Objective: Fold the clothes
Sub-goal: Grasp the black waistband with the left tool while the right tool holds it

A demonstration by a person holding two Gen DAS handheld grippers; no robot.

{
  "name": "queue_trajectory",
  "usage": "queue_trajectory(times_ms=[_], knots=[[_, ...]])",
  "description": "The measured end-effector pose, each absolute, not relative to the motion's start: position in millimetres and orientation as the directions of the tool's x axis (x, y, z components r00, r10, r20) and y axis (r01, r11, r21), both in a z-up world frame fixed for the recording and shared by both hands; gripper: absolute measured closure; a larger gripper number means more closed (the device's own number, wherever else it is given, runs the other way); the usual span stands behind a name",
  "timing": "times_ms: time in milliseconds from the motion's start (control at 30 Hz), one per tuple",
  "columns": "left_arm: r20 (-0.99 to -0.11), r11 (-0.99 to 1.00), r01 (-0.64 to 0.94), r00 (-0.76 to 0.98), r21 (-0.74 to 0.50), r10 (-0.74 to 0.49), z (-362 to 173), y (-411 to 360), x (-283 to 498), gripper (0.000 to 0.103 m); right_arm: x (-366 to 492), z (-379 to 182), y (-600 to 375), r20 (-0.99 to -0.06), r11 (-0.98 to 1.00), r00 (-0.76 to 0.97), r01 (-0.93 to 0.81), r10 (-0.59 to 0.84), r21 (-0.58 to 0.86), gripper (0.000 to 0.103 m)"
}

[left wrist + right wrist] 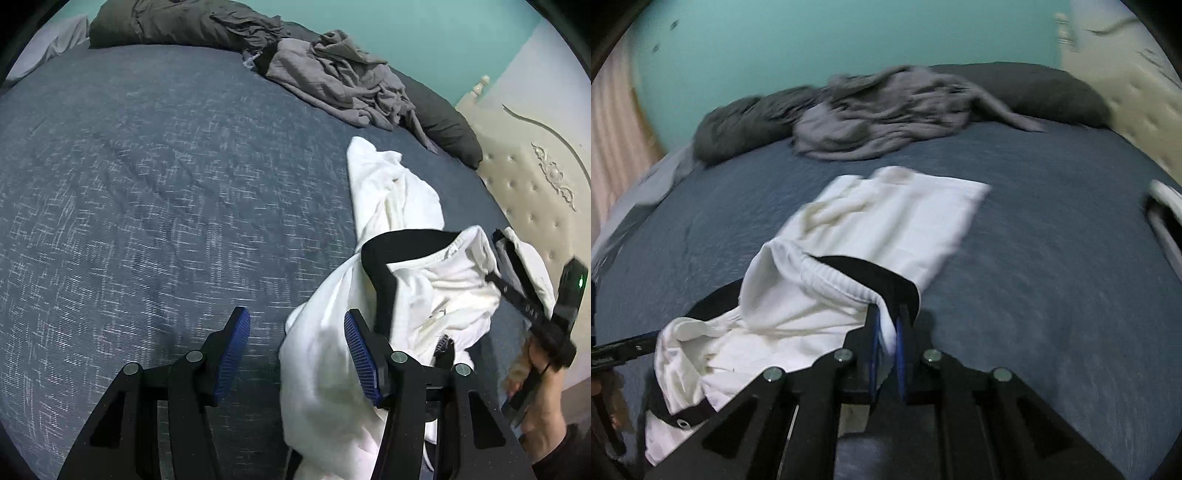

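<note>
A white garment [399, 206] with a black waistband [384, 273] lies crumpled on the blue bedspread [147, 192]. My left gripper [295, 321] is open at the garment's near left edge. White cloth lies partly between its blue pads [360, 350], which do not press on it. In the right wrist view the garment [905, 221] stretches away from me, one leg flat. My right gripper [887, 317] is shut on the white garment beside the black waistband [879, 273]. A person's hand [535, 391] holds the right tool at the far right.
A heap of grey clothes [340, 85] and dark pillows [166, 26] lie along the far side of the bed. A cream tufted headboard [535, 177] stands at the right, with a teal wall [812, 44] behind. The bedspread stretches wide to the left of the garment.
</note>
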State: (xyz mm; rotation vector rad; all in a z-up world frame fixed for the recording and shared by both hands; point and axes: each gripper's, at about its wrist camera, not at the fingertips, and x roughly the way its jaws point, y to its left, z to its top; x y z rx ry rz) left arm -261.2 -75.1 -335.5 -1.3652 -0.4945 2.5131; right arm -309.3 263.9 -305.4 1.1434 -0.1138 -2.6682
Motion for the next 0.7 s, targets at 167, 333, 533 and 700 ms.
queue_trajectory(times_ms=[167, 333, 533, 700], knots=[[-0.744, -0.897, -0.084, -0.528, -0.434, 0.41, -331, -63, -264, 0.046, -283, -321, 276, -0.701, -0.97, -0.67, 0.143, -0.242, 0.198, 0.096], [-0.754, -0.897, -0.096, -0.508, -0.431, 0.416, -337, -51, -272, 0.046, -275, -329, 278, -0.699, -0.966, -0.67, 0.121, -0.25, 0.23, 0.096], [-0.741, -0.884, -0.137, -0.496, -0.448, 0.453, -334, -37, -270, 0.055, -274, -332, 284, -0.687, -0.955, -0.67, 0.132, -0.282, 0.264, 0.096], [-0.74, -0.869, -0.175, -0.463, -0.463, 0.488, -338, -16, -270, 0.062, -275, -335, 285, -0.681, -0.946, -0.665, 0.133, -0.305, 0.295, 0.096]])
